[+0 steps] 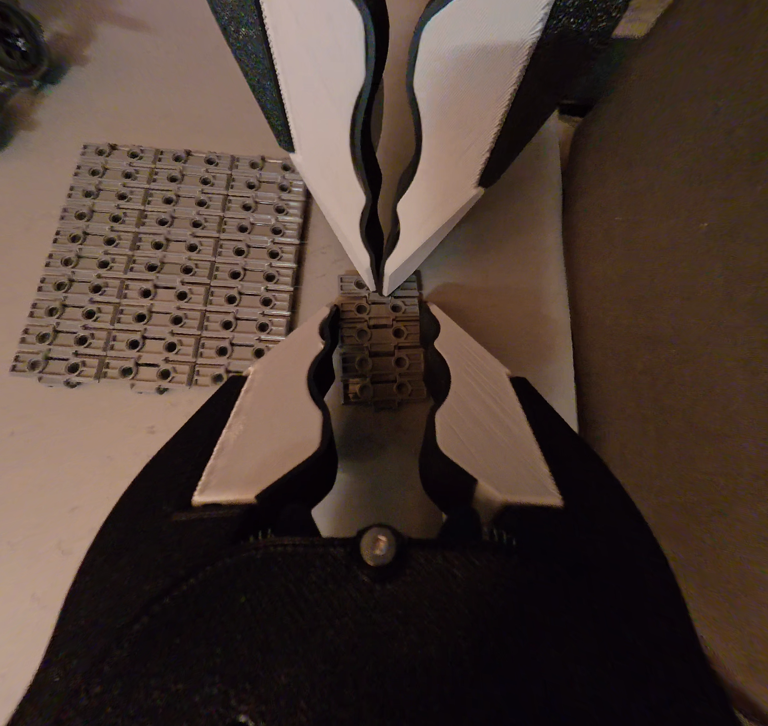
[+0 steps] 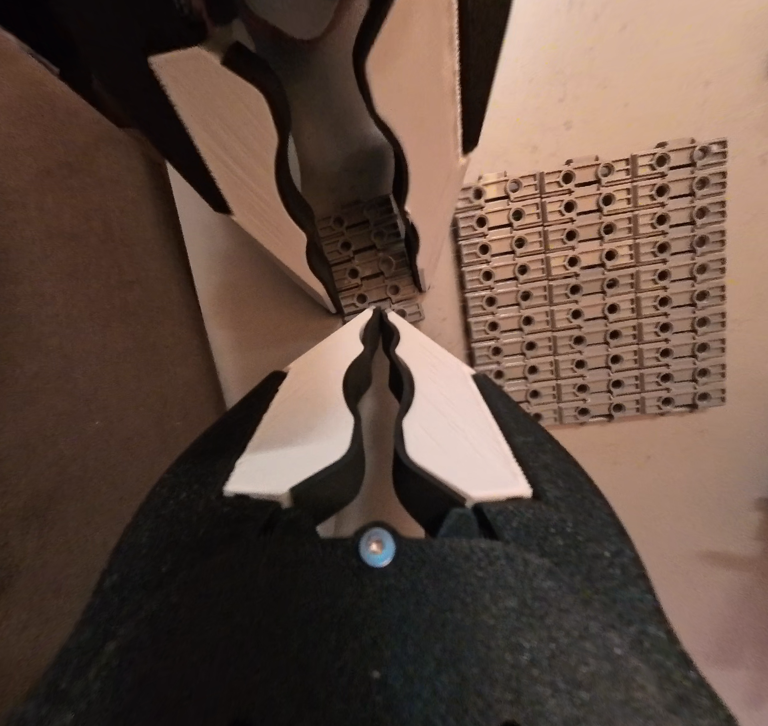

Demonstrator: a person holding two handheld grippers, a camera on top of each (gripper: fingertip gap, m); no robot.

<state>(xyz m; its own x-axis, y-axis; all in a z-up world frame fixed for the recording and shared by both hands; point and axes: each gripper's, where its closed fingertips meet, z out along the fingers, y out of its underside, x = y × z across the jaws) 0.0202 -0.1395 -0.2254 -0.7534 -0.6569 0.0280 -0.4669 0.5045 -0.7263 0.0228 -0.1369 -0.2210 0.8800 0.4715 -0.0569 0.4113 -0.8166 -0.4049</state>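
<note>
Left gripper (image 1: 380, 311) clamps grey strip (image 1: 382, 357) (right gripper (image 2: 380, 311) pinches end).

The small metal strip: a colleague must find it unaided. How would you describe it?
On the pale table, right of the big grey grid, the left gripper straddles a narrow strip. It is one column wide, and the right gripper touches its far end.

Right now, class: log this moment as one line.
left tool: around small metal strip | right tool: closed, tips at strip's far end | large metal sheet: flat on table, untouched
</note>
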